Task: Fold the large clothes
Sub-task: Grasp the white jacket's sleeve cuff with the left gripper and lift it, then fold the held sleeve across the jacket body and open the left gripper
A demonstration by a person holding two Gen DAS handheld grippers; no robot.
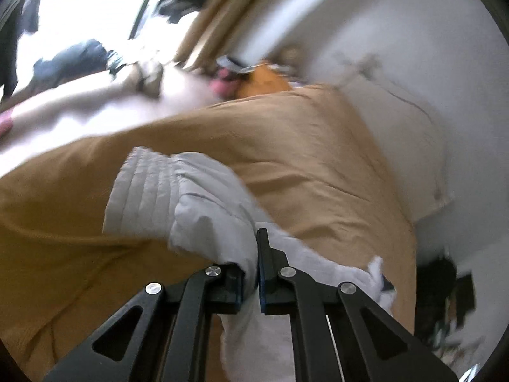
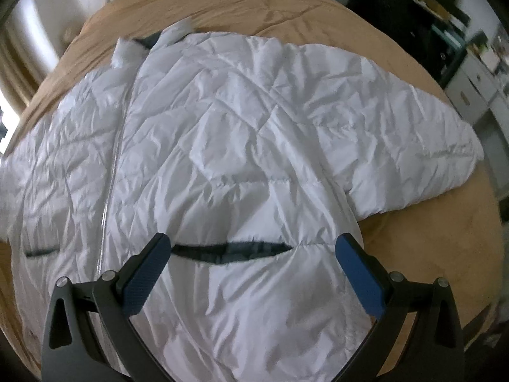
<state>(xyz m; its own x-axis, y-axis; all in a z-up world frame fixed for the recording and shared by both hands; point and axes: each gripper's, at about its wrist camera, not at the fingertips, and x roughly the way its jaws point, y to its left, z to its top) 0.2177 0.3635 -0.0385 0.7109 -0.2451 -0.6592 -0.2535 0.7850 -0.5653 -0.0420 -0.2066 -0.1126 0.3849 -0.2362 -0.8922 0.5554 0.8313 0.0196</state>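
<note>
Left tongs (image 1: 251, 273) clamped on fabric; right tongs (image 2: 254, 254) spread wide.

The white jacket (image 2: 222, 146) covers most of the tan bed (image 2: 429, 254); bare bedding lies open right of it and beyond its collar. Dark clutter (image 2: 391, 3) crowds the far corner.

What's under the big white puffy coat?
A tan blanket shows all around the white coat, spread over a bed. Anything lying directly beneath the coat is covered, so it cannot be seen.
</note>
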